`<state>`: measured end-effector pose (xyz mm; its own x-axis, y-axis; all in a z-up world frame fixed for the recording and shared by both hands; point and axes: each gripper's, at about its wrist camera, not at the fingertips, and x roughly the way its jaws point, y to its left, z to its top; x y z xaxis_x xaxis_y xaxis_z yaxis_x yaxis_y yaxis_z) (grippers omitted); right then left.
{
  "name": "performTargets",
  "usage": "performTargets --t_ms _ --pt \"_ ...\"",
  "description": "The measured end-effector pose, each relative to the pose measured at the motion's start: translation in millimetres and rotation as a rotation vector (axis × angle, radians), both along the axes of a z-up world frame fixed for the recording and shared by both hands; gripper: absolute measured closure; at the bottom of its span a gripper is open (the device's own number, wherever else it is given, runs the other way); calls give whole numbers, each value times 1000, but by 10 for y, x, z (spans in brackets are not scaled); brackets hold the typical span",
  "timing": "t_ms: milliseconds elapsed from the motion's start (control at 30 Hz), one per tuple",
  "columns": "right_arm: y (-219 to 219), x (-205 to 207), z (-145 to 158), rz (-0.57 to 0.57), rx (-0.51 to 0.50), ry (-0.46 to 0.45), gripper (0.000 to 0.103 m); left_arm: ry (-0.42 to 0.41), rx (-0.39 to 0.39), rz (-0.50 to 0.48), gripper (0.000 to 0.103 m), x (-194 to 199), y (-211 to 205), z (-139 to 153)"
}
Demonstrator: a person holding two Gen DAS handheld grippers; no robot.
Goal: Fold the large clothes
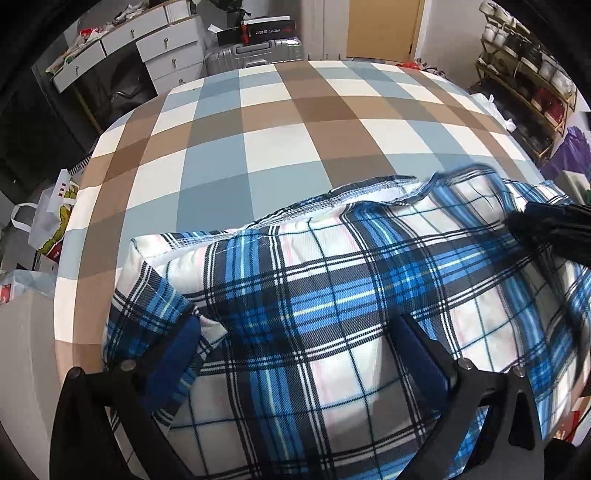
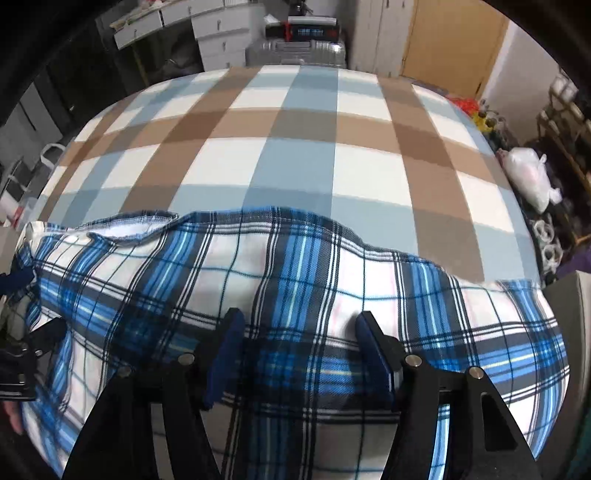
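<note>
A blue, white and black plaid garment [image 1: 332, 295] lies folded along the near side of a bed with a brown, blue and white checked cover [image 1: 277, 140]. My left gripper [image 1: 299, 325] is open just above the garment's left part, its blue-padded fingers [image 1: 184, 343] wide apart. My right gripper [image 2: 299, 332] is open over the garment [image 2: 295, 266] further right, and it shows as a dark shape in the left wrist view [image 1: 546, 229]. The left gripper shows at the left edge of the right wrist view [image 2: 22, 332].
The bed cover [image 2: 280, 140] stretches away beyond the garment. Behind the bed stand a white drawer unit [image 1: 166, 48], a silver suitcase [image 1: 255, 53] and a wooden door [image 1: 384, 26]. Shelves [image 1: 524, 81] are at the right, bags [image 1: 48, 218] on the floor at the left.
</note>
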<state>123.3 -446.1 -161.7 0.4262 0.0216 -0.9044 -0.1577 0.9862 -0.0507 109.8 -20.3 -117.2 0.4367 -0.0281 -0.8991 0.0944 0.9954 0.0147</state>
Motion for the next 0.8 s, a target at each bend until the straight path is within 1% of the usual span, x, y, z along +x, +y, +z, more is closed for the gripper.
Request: performTargets --t_ms 33,67,100,133,200,233,267,300,367,400,433,467,500,533,567,600,633,667,700,733,767,800 --pt "-70 -70 99 -1 19 -28 63 -4 -6 -6 2 -38 21 45" --pt "-171 -168 211 -10 34 -65 63 -11 -17 -14 2 -73 31 85" --pt "-272 -269 289 -21 27 -87 61 -29 -52 -34 2 -167 27 169" --pt "-395 -397 361 -33 -1 -106 61 -45 -94 -54 2 -234 13 225" --pt "-583 -597 421 -51 -4 -113 61 -37 -192 -101 2 -348 -71 283" --pt "-661 -712 443 -57 16 -110 61 -26 -232 -126 2 -376 -139 284" --pt "-683 -781 468 -59 46 -105 61 -14 -256 -155 2 -375 -221 264" --pt "-674 -845 480 -49 93 -95 60 9 -249 -188 2 -387 -338 225" --pt "-507 -1017 464 13 201 -54 60 38 -177 -222 2 -402 -528 106" --pt "-363 -1113 469 36 234 -60 60 47 -118 -227 2 -406 -597 22" --pt "-210 -1177 464 60 246 -67 61 53 -58 -234 2 -420 -657 -71" --pt "-6 -1261 409 92 206 -79 63 47 -21 -245 2 -442 -705 -139" --pt "175 -1320 302 111 132 -89 64 37 -7 -245 1 -461 -725 -169" --pt "308 -1330 141 116 67 -69 62 24 -7 -241 1 -473 -728 -178" --pt "400 -1343 -72 95 -2 -25 62 17 -15 -238 1 -469 -719 -170" --pt "382 -1407 -68 65 22 -108 62 22 -32 -234 1 -455 -698 -164" --pt "364 -1403 -94 52 34 -95 62 21 -60 -227 2 -458 -661 -133" --pt "290 -1383 -60 17 84 -82 62 20 -84 -206 4 -493 -595 -67" --pt "213 -1392 -19 -33 125 -73 71 13 -109 -198 6 -542 -511 -1" --pt "133 -1437 46 -80 172 -88 75 -10 -153 -206 6 -650 -422 113" --pt "88 -1529 138 -91 226 -123 74 -39 -168 -213 6 -761 -355 194" --pt "77 -1616 192 -90 243 -157 74 -56 -150 -218 6 -855 -315 229"
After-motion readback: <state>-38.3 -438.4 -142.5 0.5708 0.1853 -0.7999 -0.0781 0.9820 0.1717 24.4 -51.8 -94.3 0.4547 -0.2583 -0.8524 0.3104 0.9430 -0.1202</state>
